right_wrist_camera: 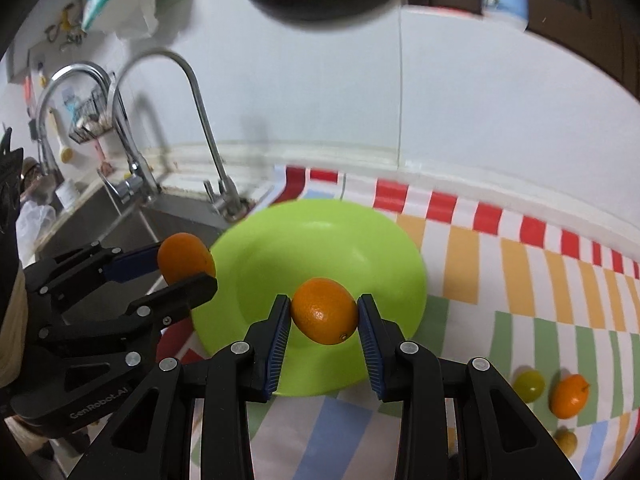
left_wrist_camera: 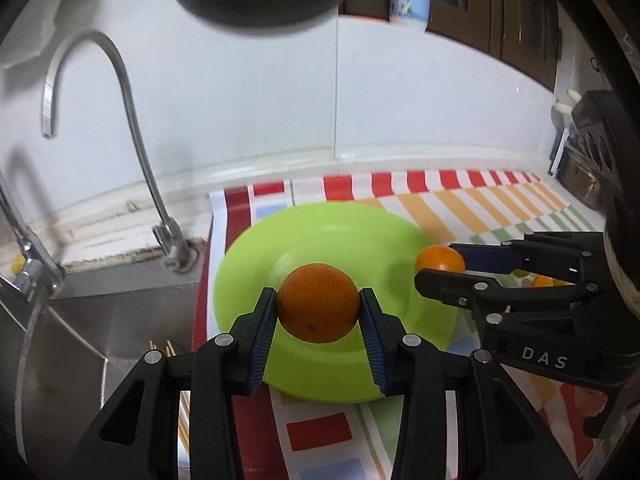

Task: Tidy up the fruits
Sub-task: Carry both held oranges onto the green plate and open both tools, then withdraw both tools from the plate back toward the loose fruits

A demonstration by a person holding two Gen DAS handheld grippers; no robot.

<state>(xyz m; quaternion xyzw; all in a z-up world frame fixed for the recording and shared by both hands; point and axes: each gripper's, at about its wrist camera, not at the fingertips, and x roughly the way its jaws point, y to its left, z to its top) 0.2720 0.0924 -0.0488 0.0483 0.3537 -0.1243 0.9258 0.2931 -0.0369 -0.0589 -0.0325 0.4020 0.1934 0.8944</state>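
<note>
An orange is pinched in the left gripper and a smaller oval orange in the right gripper, both held above the green plate. Each should be lowered until seated in the plate's hollow before being released, lest it roll off. The oval orange's long axis is seen tilted, its stem end pointing down-right.

Left gripper and right gripper sit side by side, jaws each clamping something.
</note>
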